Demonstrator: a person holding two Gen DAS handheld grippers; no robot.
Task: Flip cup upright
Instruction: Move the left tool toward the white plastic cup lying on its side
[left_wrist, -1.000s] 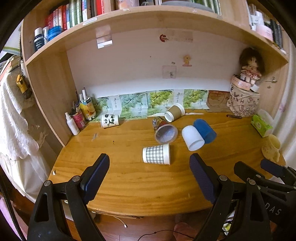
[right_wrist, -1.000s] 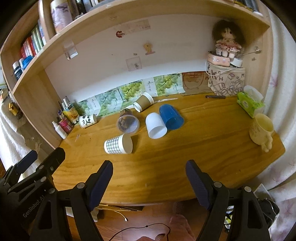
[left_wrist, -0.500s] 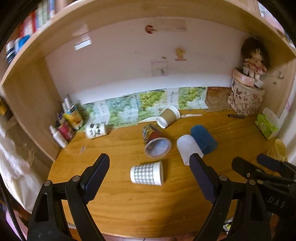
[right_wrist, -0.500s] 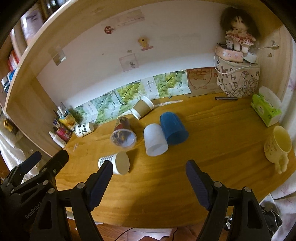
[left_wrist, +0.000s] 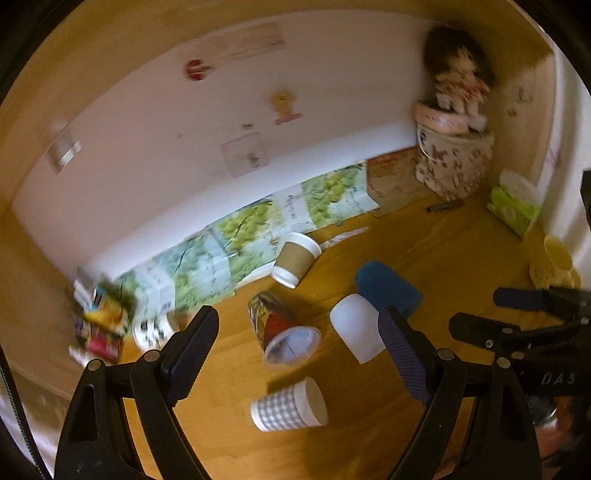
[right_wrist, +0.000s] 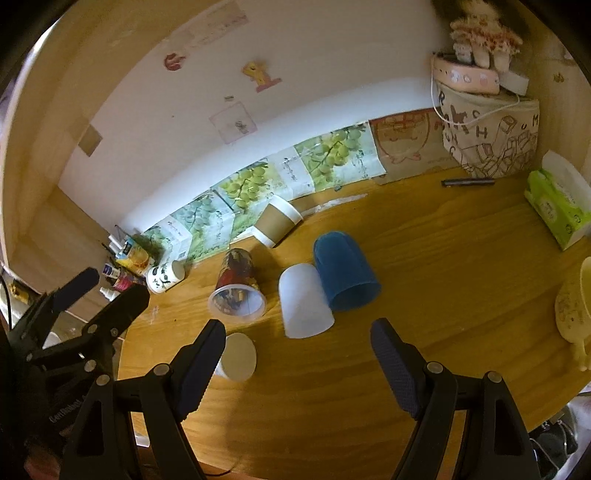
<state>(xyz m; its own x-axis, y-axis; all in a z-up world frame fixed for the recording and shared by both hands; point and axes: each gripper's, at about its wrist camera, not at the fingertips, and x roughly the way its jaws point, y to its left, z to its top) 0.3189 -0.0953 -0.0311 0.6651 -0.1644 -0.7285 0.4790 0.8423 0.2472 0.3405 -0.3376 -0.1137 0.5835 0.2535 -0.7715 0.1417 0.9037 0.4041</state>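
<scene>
Entry: we had brought both grippers, left (left_wrist: 295, 354) and right (right_wrist: 297, 354), nearer the desk (right_wrist: 443, 295), fingers wide apart and empty, the checked cup (left_wrist: 288, 406) still on its side, approach under way.

A home study nook: wooden desk (right_wrist: 424, 280) under a shelf, doll (right_wrist: 480, 33), tissue pack (right_wrist: 557, 206), stickers on the wall
</scene>
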